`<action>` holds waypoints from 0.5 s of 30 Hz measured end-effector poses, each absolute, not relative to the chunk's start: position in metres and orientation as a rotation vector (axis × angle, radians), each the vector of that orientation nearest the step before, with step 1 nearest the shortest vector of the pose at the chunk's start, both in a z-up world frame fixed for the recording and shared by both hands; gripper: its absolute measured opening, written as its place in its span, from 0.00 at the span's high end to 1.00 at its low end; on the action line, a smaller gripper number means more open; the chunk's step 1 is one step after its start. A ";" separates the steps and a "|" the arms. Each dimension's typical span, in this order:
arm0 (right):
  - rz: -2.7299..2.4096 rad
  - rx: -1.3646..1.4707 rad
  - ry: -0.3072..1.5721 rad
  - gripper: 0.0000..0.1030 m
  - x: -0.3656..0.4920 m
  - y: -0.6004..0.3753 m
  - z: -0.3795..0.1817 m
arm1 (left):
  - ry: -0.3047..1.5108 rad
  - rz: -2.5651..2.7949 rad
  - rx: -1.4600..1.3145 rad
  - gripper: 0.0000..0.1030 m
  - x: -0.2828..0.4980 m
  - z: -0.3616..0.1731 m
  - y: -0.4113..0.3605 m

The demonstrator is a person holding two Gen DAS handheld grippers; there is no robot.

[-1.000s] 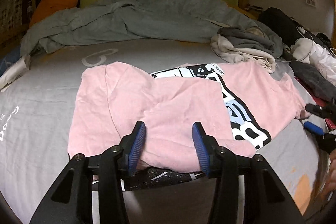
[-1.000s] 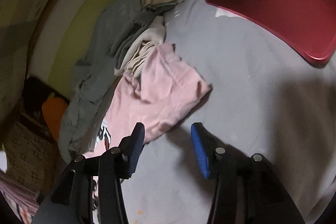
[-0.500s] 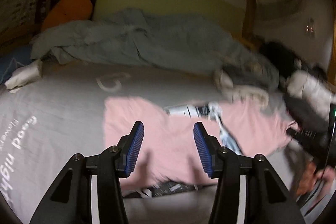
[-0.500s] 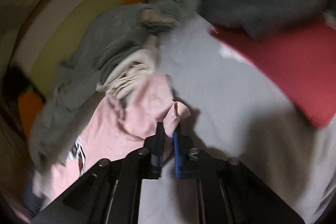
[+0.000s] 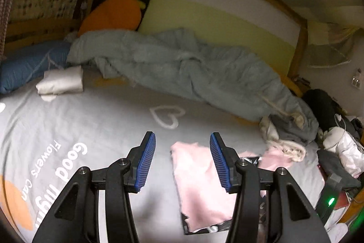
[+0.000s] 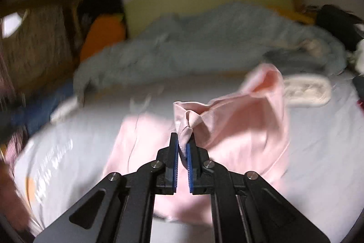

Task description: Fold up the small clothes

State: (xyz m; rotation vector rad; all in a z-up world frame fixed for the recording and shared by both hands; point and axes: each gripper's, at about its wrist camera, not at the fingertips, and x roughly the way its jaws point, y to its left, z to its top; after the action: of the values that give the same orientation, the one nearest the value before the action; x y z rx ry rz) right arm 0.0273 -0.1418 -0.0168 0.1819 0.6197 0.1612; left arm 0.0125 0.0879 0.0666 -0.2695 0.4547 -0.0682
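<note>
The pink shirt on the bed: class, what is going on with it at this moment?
A person is folding a pink shirt on a grey bedsheet, holding a gripper in each hand. The right gripper is shut on a bunched edge of the shirt, lifting it over the rest of the garment. The left gripper is open and holds nothing, hovering above the bed near the shirt's left side. A rumpled grey-blue quilt lies behind.

The left wrist camera looked forward along its left gripper (image 5: 182, 158), low over the grey bedsheet (image 5: 95, 120), toward the headboard (image 5: 218, 13) and rumpled blue-grey duvet (image 5: 182, 67). The right wrist camera looked along its right gripper (image 6: 182, 152) the same way, very close to the pink T-shirt (image 6: 238, 129), its picture blurred. Both views shared the T-shirt, sheet, duvet, headboard and orange cushion (image 5: 111, 15)
</note>
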 end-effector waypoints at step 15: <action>0.282 0.078 0.642 0.91 -0.002 -0.133 -0.033 | 0.570 -0.144 0.007 0.53 0.027 0.051 0.058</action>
State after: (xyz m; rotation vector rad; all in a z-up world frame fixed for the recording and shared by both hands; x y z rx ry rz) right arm -0.0017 -0.1332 -0.0333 0.0782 0.6417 0.2823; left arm 0.0266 0.0584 0.0507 0.0066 0.5696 -0.1437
